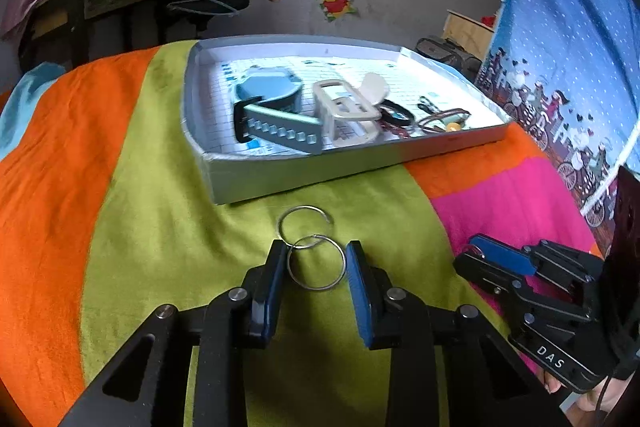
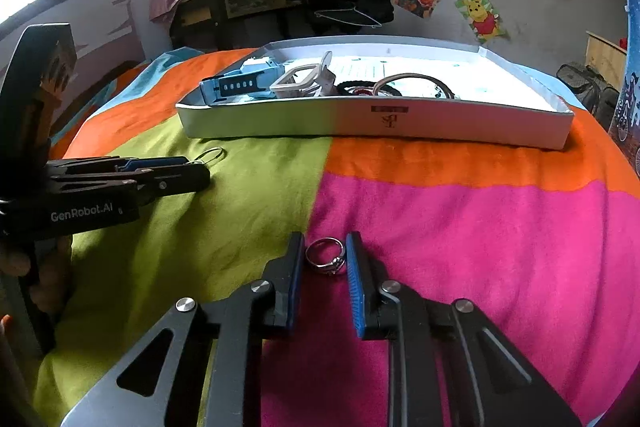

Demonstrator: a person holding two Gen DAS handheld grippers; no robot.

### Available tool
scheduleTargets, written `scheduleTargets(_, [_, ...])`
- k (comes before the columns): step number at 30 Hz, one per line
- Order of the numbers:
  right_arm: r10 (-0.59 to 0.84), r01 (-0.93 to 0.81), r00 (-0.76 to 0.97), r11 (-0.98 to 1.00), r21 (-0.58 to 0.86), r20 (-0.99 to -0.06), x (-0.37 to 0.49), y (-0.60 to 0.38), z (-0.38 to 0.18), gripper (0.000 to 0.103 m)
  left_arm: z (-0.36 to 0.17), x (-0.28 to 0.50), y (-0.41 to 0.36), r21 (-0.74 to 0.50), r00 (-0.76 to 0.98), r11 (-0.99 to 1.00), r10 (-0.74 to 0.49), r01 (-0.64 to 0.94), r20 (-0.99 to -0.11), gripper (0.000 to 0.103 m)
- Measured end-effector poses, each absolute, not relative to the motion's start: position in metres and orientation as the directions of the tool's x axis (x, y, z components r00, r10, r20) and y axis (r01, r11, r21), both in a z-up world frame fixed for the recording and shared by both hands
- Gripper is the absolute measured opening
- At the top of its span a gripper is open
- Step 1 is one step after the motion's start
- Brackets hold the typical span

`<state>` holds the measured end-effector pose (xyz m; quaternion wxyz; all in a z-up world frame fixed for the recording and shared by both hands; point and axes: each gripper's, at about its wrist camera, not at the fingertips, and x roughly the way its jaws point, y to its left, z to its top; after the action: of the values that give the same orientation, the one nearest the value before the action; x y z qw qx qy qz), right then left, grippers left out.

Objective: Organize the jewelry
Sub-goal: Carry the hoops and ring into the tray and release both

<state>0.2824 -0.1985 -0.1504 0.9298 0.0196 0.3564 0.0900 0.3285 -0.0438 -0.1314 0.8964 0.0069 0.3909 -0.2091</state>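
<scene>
- I see a bedspread [image 2: 480, 247] in orange, green and pink blocks, with a shallow white box [image 2: 360, 123] resting at its far side.
- Inside the box lie a blue watch [image 1: 276, 115], a white watch [image 1: 348, 111] and dark bracelets [image 1: 396, 115], crowded together.
- Nothing lies between my grippers and the box.
- My left gripper [image 1: 316, 263] has two linked wire hoops [image 1: 312, 247] on the green cloth between its jaws; the near hoop touches both pads, so the jaws look closed on it.
- My right gripper [image 2: 325, 255] has a silver ring [image 2: 326, 255], thin-banded with a small raised setting, on the pink cloth; the pads touch both its sides, gripping it.
</scene>
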Motion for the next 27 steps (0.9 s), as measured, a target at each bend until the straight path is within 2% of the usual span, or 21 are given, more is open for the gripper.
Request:
scheduleTargets(5, [0.189, -0.147, 0.741, 0.982, 0.119, -0.644, 0.280, -0.204, -0.146, 0.018, -0.124, 0.322, -0.054, -0.116, 0.623, 0.908, -0.364, 0.402, -0.693, 0.028])
scheduleTargets(12, [0.194, -0.122, 0.765, 0.980, 0.158, -0.614, 0.279, -0.217, -0.137, 0.018, -0.106, 0.318, -0.055, -0.136, 0.640, 0.904, -0.387, 0.406, -0.664, 0.028])
scheduleTargets(21, [0.184, -0.127, 0.822, 0.982, 0.142, -0.538, 0.283, -0.226, -0.107, 0.018, -0.079, 0.309, -0.059, -0.144, 0.672, 0.892, -0.422, 0.429, -0.608, 0.028])
scheduleTargets(27, [0.176, -0.107, 0.863, 0.980, 0.168, -0.473, 0.313, -0.242, -0.083, 0.018, -0.059, 0.334, -0.066, -0.169, 0.681, 0.896, -0.425, 0.411, -0.597, 0.028])
